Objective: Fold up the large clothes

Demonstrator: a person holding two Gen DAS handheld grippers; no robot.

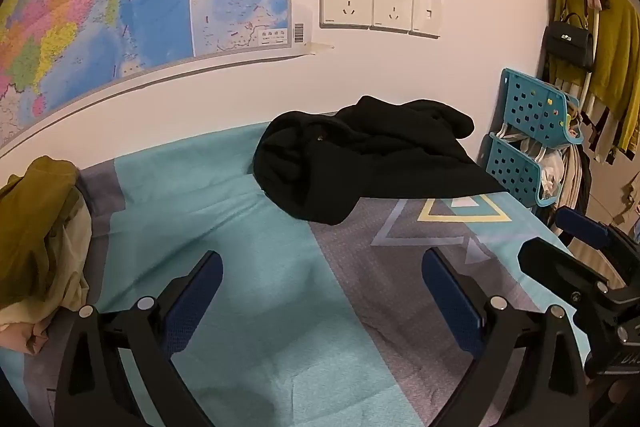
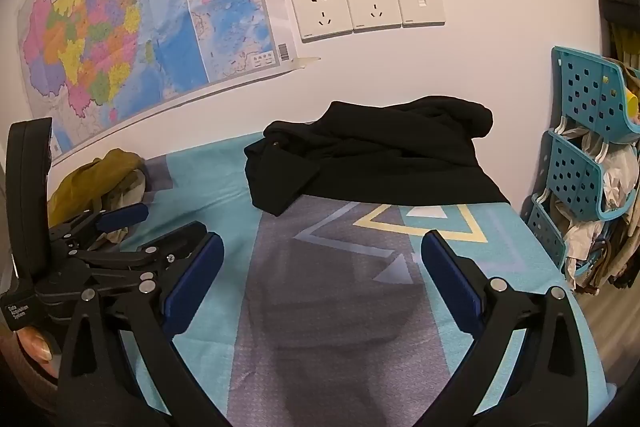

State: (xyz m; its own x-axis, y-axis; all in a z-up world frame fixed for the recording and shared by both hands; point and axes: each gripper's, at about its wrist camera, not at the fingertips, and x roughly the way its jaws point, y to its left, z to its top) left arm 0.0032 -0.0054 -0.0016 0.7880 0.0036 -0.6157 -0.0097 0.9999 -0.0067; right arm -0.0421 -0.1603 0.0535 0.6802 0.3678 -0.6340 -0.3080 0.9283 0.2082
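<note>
Right wrist view: we hover both hand-held grippers—left hand-held gripper (image 1: 322, 291), right hand-held gripper (image 2: 322, 275)—spread and empty, short of the black garment (image 2: 372, 155); soft, floppy, so we'd pinch its near hem.

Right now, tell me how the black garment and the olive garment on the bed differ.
The black garment lies in a broad heap at the far middle of the bed by the wall; the olive garment is bunched into a smaller, tighter lump at the left edge. The black one is a single dark colour; the olive one shows pale beige fabric too. Both are unfolded and clear of the open tongs.
</note>
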